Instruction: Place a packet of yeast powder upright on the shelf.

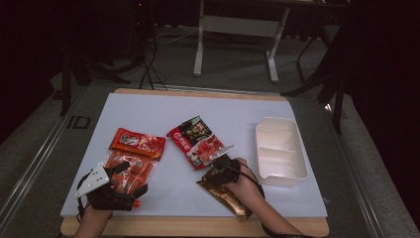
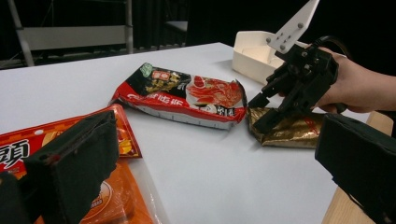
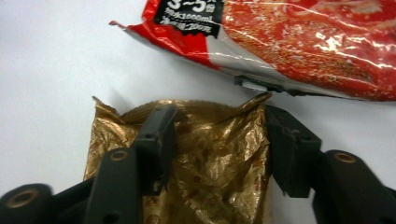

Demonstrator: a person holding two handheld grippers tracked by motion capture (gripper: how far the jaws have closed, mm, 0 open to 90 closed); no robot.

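Note:
A crinkled gold packet [image 3: 215, 158] lies near the front edge of the white board [image 1: 168, 116], also seen from above as the gold packet [image 1: 230, 201]. My right gripper [image 3: 219, 126] is open, its jaws astride the packet's upper end: one rests on the foil, the other sits at its right edge. In the high view the right gripper [image 1: 212, 172] is just below a red-and-black packet [image 1: 198, 141]. My left gripper [image 1: 132, 178] is wide open over a clear orange packet [image 1: 130, 171], with nothing between its jaws. In its own view the left gripper [image 2: 215, 177] faces the right gripper [image 2: 280, 100].
A red-orange packet [image 1: 136, 143] lies beyond the left gripper. A white two-compartment tray [image 1: 280, 148] stands at the board's right side, also seen as the tray [image 2: 252, 56]. The red-and-black packet [image 3: 303, 42] nearly touches the gold one. A wooden table edge [image 1: 188, 228] runs along the front.

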